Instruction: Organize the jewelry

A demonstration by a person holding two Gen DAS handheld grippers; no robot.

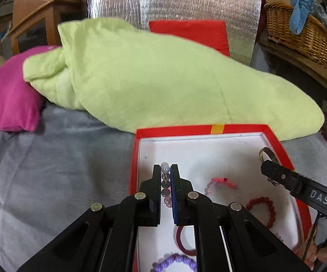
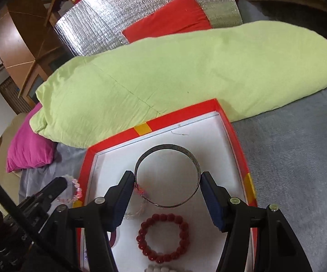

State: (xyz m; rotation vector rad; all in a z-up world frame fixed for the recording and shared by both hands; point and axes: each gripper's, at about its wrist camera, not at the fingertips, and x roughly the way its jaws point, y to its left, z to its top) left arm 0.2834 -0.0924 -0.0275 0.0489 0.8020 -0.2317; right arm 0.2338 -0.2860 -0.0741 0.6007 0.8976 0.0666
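Observation:
A red box with a white floor (image 1: 208, 149) (image 2: 163, 140) lies on a grey bed cover. My left gripper (image 1: 165, 170) is shut on a pale pink and clear bead bracelet (image 1: 166, 183), held over the box's left side. My right gripper (image 2: 166, 179) is shut on a silver metal bangle (image 2: 166, 149), its pads pressing both sides; the bangle also shows in the left wrist view (image 1: 265, 153). In the box lie a red bead bracelet (image 2: 163, 238) (image 1: 262, 210), a pink clear bracelet (image 1: 220, 184), a purple bead bracelet (image 1: 177, 261) and a dark red band (image 1: 182, 242).
A big light green pillow (image 1: 163, 79) (image 2: 174, 72) lies right behind the box. A magenta cushion (image 1: 6, 97) sits at the left, a red cushion (image 1: 190, 31) against silver foil behind. A wicker basket (image 1: 299, 31) stands on a wooden shelf at the right.

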